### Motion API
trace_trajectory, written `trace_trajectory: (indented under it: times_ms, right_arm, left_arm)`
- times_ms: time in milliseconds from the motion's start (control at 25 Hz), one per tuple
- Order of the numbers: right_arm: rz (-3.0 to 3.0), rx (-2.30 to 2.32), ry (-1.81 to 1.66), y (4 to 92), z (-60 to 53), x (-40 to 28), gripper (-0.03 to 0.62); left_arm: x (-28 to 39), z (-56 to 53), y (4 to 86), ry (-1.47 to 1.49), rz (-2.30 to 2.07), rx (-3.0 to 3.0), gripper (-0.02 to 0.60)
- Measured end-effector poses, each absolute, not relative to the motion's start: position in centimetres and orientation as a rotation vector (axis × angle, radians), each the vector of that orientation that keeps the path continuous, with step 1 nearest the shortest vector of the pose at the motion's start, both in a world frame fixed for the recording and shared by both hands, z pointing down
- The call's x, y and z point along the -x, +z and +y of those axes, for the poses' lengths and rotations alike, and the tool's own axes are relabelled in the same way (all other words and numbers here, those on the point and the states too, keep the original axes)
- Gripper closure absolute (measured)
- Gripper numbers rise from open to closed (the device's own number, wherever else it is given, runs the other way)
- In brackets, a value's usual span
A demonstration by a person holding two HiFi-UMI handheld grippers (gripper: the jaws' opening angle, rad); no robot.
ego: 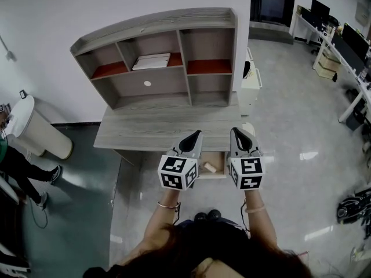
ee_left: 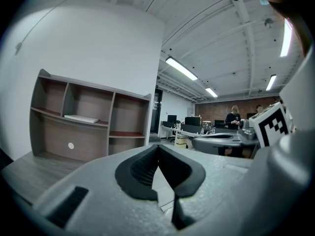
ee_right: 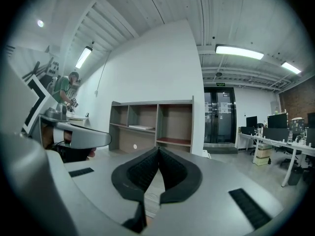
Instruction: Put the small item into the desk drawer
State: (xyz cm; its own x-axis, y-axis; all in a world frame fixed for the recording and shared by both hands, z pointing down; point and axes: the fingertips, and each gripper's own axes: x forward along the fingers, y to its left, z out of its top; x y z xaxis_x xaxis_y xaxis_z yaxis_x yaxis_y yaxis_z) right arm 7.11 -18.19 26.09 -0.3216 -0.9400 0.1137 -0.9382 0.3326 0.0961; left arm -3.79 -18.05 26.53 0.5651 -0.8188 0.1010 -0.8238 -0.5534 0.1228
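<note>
A grey wooden desk [ego: 156, 126] with a shelf unit [ego: 159, 57] stands against the wall. Below its front edge a drawer [ego: 215, 176] is pulled out, and a small beige item [ego: 210, 167] lies inside it. I hold both grippers above the drawer, pointing at the desk. My left gripper [ego: 197, 134] is left of the item and my right gripper [ego: 234, 131] is right of it. In the left gripper view the left gripper [ee_left: 157, 147] has its pads together with nothing between them. The right gripper [ee_right: 158, 150] is likewise shut and empty in its own view.
A flat white object [ego: 151, 61] lies on the middle shelf. A white cabinet [ego: 251, 86] stands right of the desk and a white bin [ego: 33, 127] to its left. A person's legs [ego: 26, 172] show at far left. Office desks [ego: 348, 51] line the far right.
</note>
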Motion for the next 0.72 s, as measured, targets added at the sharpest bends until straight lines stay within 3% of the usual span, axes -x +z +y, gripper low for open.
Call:
trace_trajectory:
  times_ms: [720]
  right_arm:
    - [-2.476,-1.804,-0.059,22.0,-15.5,-6.5,0.592]
  left_arm:
    - [4.6,-16.5,23.1,0.026,-1.383,-2.703,0.566]
